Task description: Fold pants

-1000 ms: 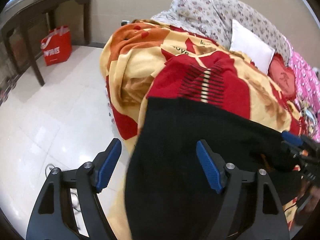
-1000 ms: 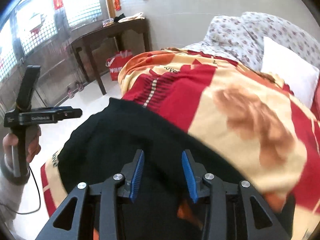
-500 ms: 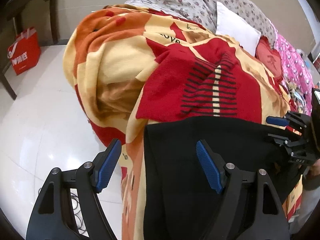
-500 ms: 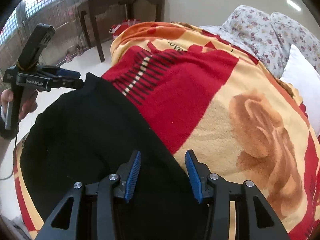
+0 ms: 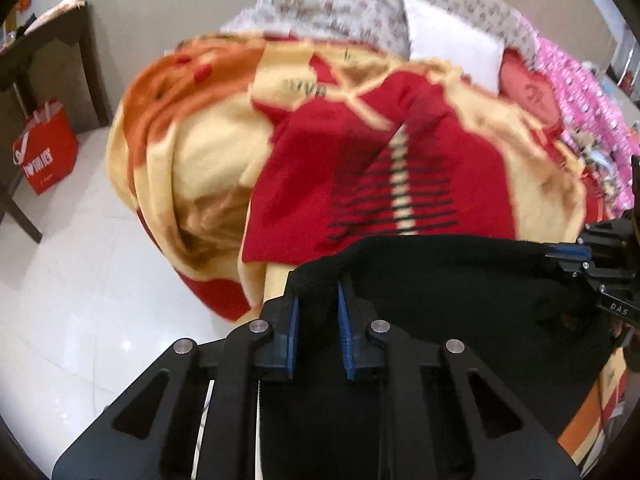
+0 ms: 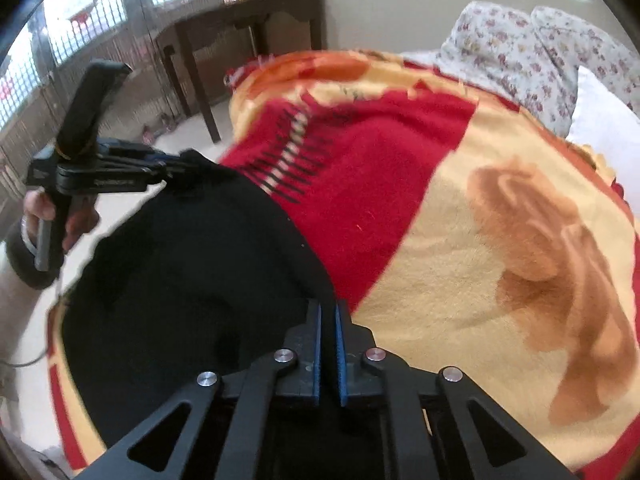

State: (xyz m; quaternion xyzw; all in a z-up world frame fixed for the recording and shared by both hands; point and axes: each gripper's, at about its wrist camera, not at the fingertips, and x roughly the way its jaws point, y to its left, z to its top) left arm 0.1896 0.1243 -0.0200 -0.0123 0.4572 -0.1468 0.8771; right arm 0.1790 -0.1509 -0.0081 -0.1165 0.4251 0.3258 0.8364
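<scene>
Black pants [image 5: 460, 280] lie spread at the near end of a bed, on a red, yellow and orange blanket [image 5: 200, 160]. My left gripper [image 5: 318, 292] has its jaws closing on the pants' far left corner, and black cloth sits pinched between the blue pads. In the right wrist view, my right gripper [image 6: 328, 312] is shut on the pants [image 6: 192, 264] at their far right edge. The same view shows my left gripper [image 6: 176, 164] at the other corner, held by a hand [image 6: 44, 216]. My right gripper [image 5: 568, 252] appears at the right of the left wrist view.
The bed drops to a white tiled floor [image 5: 80, 280] on the left. A red bag [image 5: 44, 148] stands under a dark wooden table [image 6: 240, 20]. A white pillow [image 5: 452, 40] and floral pillows [image 6: 540, 40] lie at the head of the bed.
Both grippers were open over the pants and have closed on the far edge, one at each corner. Both have moved forward and down toward the blanket.
</scene>
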